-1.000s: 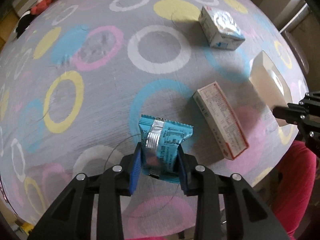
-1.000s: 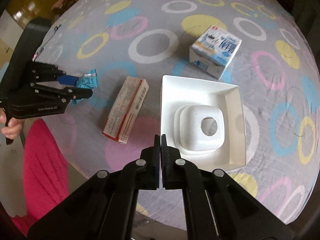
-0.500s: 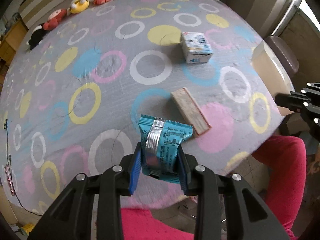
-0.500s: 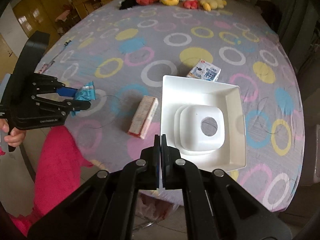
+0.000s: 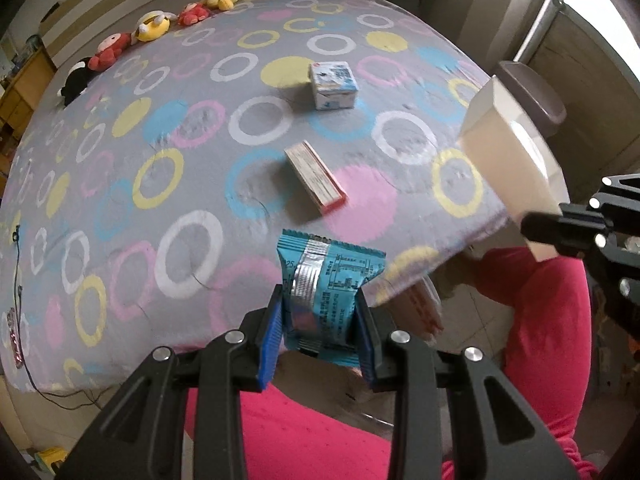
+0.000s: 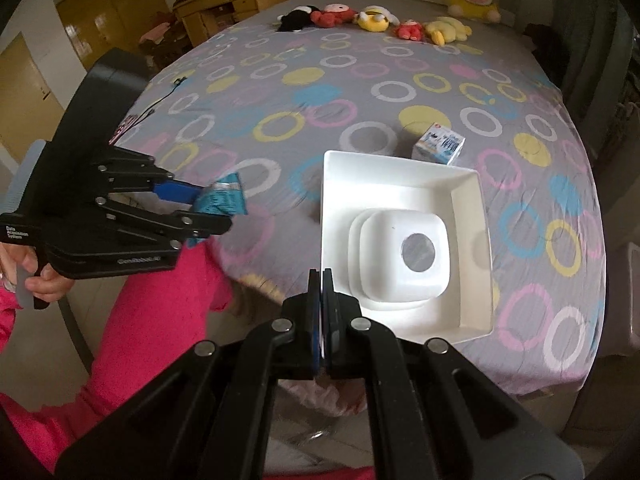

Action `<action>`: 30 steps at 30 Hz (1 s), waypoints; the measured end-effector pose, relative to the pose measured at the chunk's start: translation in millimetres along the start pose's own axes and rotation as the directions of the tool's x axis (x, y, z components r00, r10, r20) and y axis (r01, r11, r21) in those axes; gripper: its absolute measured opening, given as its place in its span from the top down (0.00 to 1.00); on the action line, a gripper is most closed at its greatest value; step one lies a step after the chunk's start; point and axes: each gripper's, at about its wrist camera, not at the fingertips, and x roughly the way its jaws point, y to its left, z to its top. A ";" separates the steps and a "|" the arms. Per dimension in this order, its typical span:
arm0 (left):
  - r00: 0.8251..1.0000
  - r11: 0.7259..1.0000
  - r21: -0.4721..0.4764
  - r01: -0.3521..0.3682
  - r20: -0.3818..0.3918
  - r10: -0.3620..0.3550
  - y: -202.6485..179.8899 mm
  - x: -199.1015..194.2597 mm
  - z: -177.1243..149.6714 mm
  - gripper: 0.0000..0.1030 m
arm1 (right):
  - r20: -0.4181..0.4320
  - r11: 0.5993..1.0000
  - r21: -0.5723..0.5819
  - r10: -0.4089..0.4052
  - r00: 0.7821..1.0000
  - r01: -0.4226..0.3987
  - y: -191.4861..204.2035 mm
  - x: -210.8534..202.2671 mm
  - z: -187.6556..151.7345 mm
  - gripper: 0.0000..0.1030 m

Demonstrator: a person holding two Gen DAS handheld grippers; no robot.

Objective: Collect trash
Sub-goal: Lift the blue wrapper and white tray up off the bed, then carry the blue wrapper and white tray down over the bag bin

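The bed (image 5: 168, 184), covered with a grey sheet printed with coloured rings, serves as the reference landmark. A white tray (image 6: 468, 240), moulded with a raised centre, is held above the bed's near edge; the right tongs (image 6: 322, 280) are fully closed on its near rim and point steeply downward. The left tongs (image 5: 318, 326) also point steeply downward, just off the near edge of the bed, above the person's pink-clad legs (image 5: 304, 432). Their blue pads (image 5: 269, 340) are clamped on a blue snack wrapper (image 5: 326, 276), which is clear of the sheet. In the right wrist view, a hand (image 6: 38, 276) grips the handle of the left tongs. On the bed, a flat red-ended carton (image 5: 314, 176) lies near the near edge. A small blue-and-white box (image 5: 334, 84) stands further in. Plush toys (image 6: 372, 18) line the far edge of the bed.
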 end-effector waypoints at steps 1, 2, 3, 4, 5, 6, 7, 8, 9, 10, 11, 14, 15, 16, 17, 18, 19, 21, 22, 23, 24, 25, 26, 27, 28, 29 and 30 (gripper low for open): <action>1.000 1.000 0.002 0.007 -0.002 -0.007 -4.9 0.2 -5.6 0.69 | -0.001 1.000 0.000 0.002 1.000 -0.002 4.6 -1.9 -5.8 0.98; 1.000 1.000 0.002 0.013 -0.003 -0.013 -9.7 1.0 -11.1 0.69 | -0.002 1.000 -0.001 0.004 1.000 -0.004 9.0 -3.5 -10.9 0.98; 1.000 1.000 0.002 0.018 -0.004 -0.018 -13.5 1.9 -15.8 0.69 | -0.003 1.000 -0.002 0.005 1.000 -0.005 12.4 -4.6 -15.5 0.98; 1.000 1.000 0.001 0.027 -0.007 -0.027 -18.1 3.1 -21.2 0.69 | -0.001 1.000 0.000 0.006 1.000 -0.006 16.1 -6.3 -20.9 0.98; 0.999 0.999 -0.001 0.034 -0.009 -0.034 -22.3 4.4 -26.4 0.69 | -0.003 1.000 0.004 0.011 1.000 -0.011 19.7 -7.2 -26.4 0.98; 0.999 0.999 -0.004 0.042 -0.013 -0.042 -25.4 5.5 -30.3 0.69 | -0.005 1.000 0.008 0.015 1.000 -0.015 21.8 -7.4 -30.1 0.98; 0.998 0.998 -0.008 0.056 -0.018 -0.056 -28.8 7.3 -34.8 0.69 | -0.006 1.000 0.013 0.020 1.000 -0.019 24.4 -7.8 -35.3 0.98; 0.997 0.997 -0.012 0.070 -0.022 -0.070 -32.1 9.3 -39.2 0.69 | -0.007 1.000 0.019 0.024 1.000 -0.024 27.2 -8.4 -40.8 0.98; 0.997 0.997 -0.015 0.076 -0.024 -0.076 -34.3 10.8 -42.0 0.69 | -0.009 0.999 0.022 0.025 1.000 -0.025 29.0 -8.5 -44.7 0.98; 0.996 0.997 -0.015 0.081 -0.026 -0.082 -37.2 12.6 -45.2 0.69 | -0.010 0.999 0.026 0.026 1.000 -0.025 30.7 -8.4 -49.4 0.98; 0.996 0.996 -0.013 0.086 -0.026 -0.086 -40.3 14.2 -48.3 0.69 | -0.012 0.999 0.033 0.029 1.000 -0.028 32.0 -8.0 -54.1 0.98; 0.996 0.996 -0.006 0.089 -0.030 -0.090 -47.9 20.1 -54.9 0.69 | -0.017 0.998 0.053 0.035 0.999 -0.034 33.0 -4.7 -65.7 0.98; 0.995 0.996 -0.004 0.092 -0.033 -0.092 -49.9 22.4 -56.7 0.69 | -0.019 0.998 0.059 0.038 0.999 -0.037 32.5 -3.4 -68.6 0.98; 0.995 0.996 0.002 0.091 -0.034 -0.091 -53.2 25.8 -59.3 0.69 | -0.023 0.997 0.065 0.039 0.999 -0.038 32.3 -1.2 -72.0 0.98; 0.996 0.996 0.005 0.087 -0.034 -0.087 -54.9 27.7 -60.6 0.69 | -0.025 0.997 0.069 0.035 0.999 -0.033 32.2 1.4 -75.3 0.98; 0.996 0.996 0.006 0.084 -0.034 -0.084 -56.6 30.1 -62.3 0.69 | -0.027 0.997 0.069 0.030 0.999 -0.028 32.1 3.5 -77.3 0.98; 0.996 0.996 0.007 0.084 -0.038 -0.084 -58.7 33.9 -64.5 0.69 | -0.030 0.997 0.070 0.024 0.999 -0.021 31.5 6.6 -79.8 0.98; 0.995 0.997 0.008 0.082 -0.050 -0.081 -61.7 42.0 -67.9 0.69 | -0.034 0.996 0.087 0.028 0.999 -0.025 27.9 12.0 -84.1 0.98; 0.995 0.996 0.009 0.085 -0.061 -0.084 -64.1 48.2 -70.3 0.69 | -0.036 0.995 0.098 0.031 0.999 -0.028 25.0 15.4 -85.8 0.98; 0.994 0.996 0.010 0.089 -0.067 -0.088 -64.9 52.1 -71.7 0.69 | -0.037 0.994 0.106 0.031 0.999 -0.027 22.5 18.5 -87.6 0.98; 0.993 0.996 0.009 0.091 -0.075 -0.090 -66.4 57.3 -73.7 0.69 | -0.038 0.993 0.113 0.029 0.999 -0.024 20.9 20.3 -89.3 0.98; 0.993 0.996 0.007 0.091 -0.080 -0.090 -67.5 61.7 -75.3 0.69 | -0.041 0.993 0.119 0.028 0.999 -0.023 19.0 23.2 -91.7 0.98; 0.992 0.996 0.006 0.092 -0.085 -0.091 -68.6 64.9 -76.9 0.69 | -0.047 0.992 0.126 0.031 0.998 -0.025 17.0 26.7 -93.9 0.98; 0.991 0.996 0.004 0.094 -0.092 -0.093 -69.4 68.8 -77.9 0.69 | -0.051 0.991 0.133 0.033 0.998 -0.026 14.4 29.8 -94.4 0.98; 0.990 0.995 0.003 0.096 -0.101 -0.095 -70.4 74.5 -79.4 0.69 | -0.058 0.989 0.142 0.038 0.998 -0.030 12.7 33.5 -96.7 0.98; 0.990 0.995 0.001 0.097 -0.107 -0.096 -70.9 78.0 -80.1 0.69 | -0.065 0.988 0.153 0.045 0.997 -0.035 11.8 37.1 -99.3 0.98; 0.989 0.995 0.001 0.097 -0.114 -0.096 -71.8 81.4 -81.2 0.69 | -0.073 0.986 0.164 0.051 0.996 -0.038 10.1 41.6 -101.9 0.98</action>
